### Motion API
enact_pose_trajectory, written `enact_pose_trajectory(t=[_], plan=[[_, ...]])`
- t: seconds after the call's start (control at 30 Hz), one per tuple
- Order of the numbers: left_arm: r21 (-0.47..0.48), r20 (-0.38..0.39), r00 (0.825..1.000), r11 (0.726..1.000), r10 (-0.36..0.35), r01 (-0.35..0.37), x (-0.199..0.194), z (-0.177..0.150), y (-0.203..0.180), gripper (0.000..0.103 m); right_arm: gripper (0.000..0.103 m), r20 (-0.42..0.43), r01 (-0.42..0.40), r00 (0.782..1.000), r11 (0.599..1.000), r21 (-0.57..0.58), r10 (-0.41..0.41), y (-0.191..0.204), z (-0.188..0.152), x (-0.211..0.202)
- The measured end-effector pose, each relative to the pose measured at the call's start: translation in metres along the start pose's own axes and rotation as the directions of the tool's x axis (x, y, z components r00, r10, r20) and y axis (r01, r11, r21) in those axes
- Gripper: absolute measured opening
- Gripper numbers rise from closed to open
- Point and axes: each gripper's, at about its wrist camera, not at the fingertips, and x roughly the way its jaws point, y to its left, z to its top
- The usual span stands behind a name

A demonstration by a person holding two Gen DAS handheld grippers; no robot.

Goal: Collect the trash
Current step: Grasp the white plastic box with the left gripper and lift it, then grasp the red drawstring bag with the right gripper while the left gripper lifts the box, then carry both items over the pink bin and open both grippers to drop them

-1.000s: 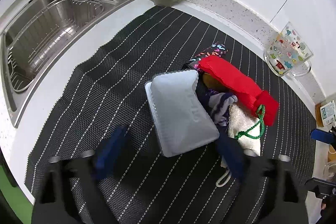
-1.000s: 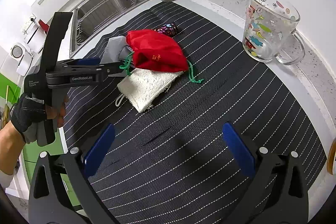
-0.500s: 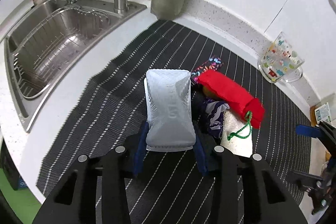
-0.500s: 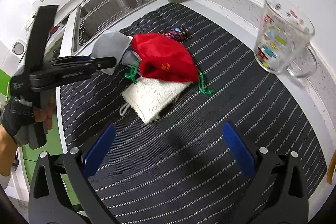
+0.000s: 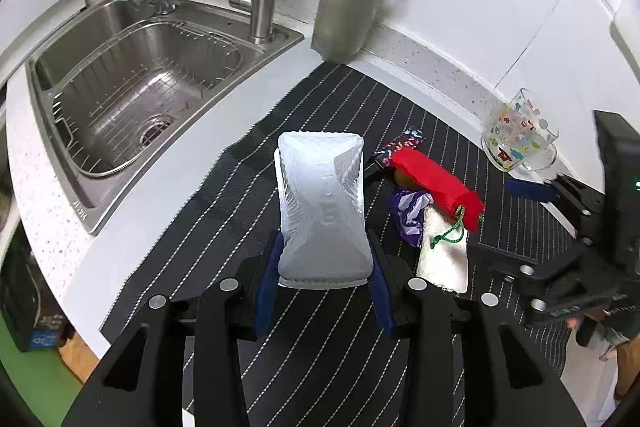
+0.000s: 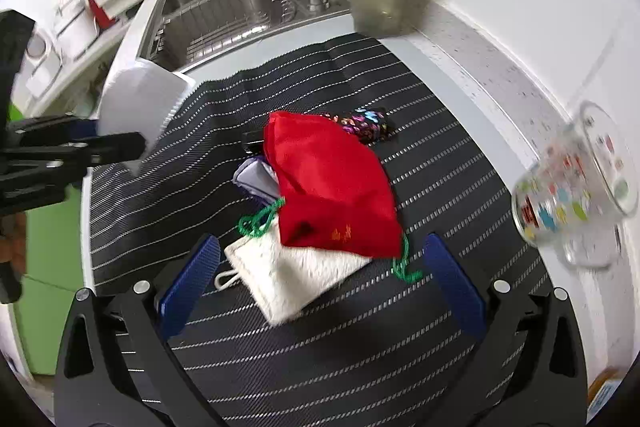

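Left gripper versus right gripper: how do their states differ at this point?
The left gripper is shut on the white plastic container, lifted clear of the striped mat; the right gripper is open and empty. The left's pads press the container's sides; the right's straddle the red pouch and white cloth. Both have blue pads.

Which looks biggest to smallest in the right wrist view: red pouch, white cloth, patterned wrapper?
1. red pouch
2. white cloth, though partly under the pouch and nearer the camera
3. patterned wrapper, farthest away
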Motion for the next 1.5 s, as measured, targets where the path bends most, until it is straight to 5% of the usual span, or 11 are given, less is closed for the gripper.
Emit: enact_pose_trajectory(t=[0.03,0.17,0.3,0.43,0.73,0.97,1.23,1.5], plan=[[-0.004,0.000,1.000,1.000,0.000,0.000,-0.001,-0.001,0.001,0.040,0.098,-0.003,0.004,1.000,1.000,-0.018,-0.004,0.002,0.002,0.004],[-0.023,-0.003,1.000,1.000,-0.003,0.002,-0.002,-0.004,0.007,0.040,0.056,-0.026,-0.002,1.000,0.999,-0.041,0.001,0.003,0.005,0.014],[-0.032,-0.005,1.000,0.999,-0.004,0.004,-0.003,-0.007,0.010,0.040,0.043,-0.003,-0.038,0.999,0.999,-0.024,0.038,-0.002,0.004,0.007],[-0.030,-0.001,1.000,1.000,-0.008,0.008,-0.008,-0.008,0.006,0.040,0.016,0.022,-0.046,0.999,0.999,-0.004,0.046,-0.006,0.002,-0.005],[-0.014,0.034,0.999,1.000,-0.024,0.024,-0.043,-0.019,-0.016,0.040,0.010,0.096,-0.082,0.992,0.996,0.039,0.078,-0.011,-0.008,-0.060],[-0.033,0.079,0.997,0.999,0.008,-0.005,-0.091,-0.056,-0.030,0.040,0.010,0.141,-0.133,0.981,0.991,-0.033,0.136,0.020,-0.028,-0.105],[-0.157,0.127,0.986,0.984,0.109,-0.088,-0.154,-0.129,-0.017,0.040,0.010,0.134,-0.231,0.955,0.947,-0.223,0.265,0.102,-0.051,-0.128],[-0.330,0.134,0.959,0.923,0.251,-0.196,-0.221,-0.220,0.024,0.040,0.010,0.063,-0.357,0.910,0.852,-0.384,0.410,0.210,-0.069,-0.133]])
